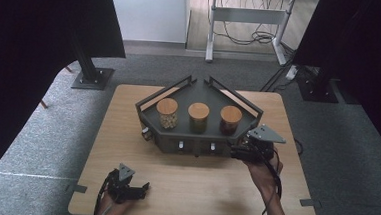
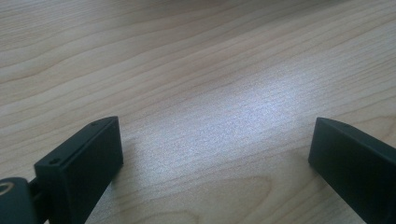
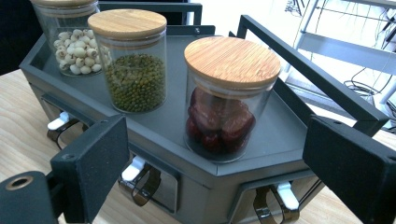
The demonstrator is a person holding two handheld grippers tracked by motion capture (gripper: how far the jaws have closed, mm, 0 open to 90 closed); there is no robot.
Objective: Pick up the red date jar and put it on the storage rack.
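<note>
Three jars stand in a row on a dark metal rack (image 1: pixel 199 90) on the far half of a light wooden table (image 1: pixel 188 187). On the right is the jar of red fruit (image 1: pixel 230 120), with the right gripper (image 1: pixel 237 151) just beside the rack's near right corner, its jaws wide apart and holding nothing. Near the table's left front edge, the left gripper (image 1: pixel 143 187) rests, wide open and empty. Grey carpet (image 1: pixel 335 161) covers the floor, and black curtains (image 1: pixel 27 42) hang at both sides.
</note>
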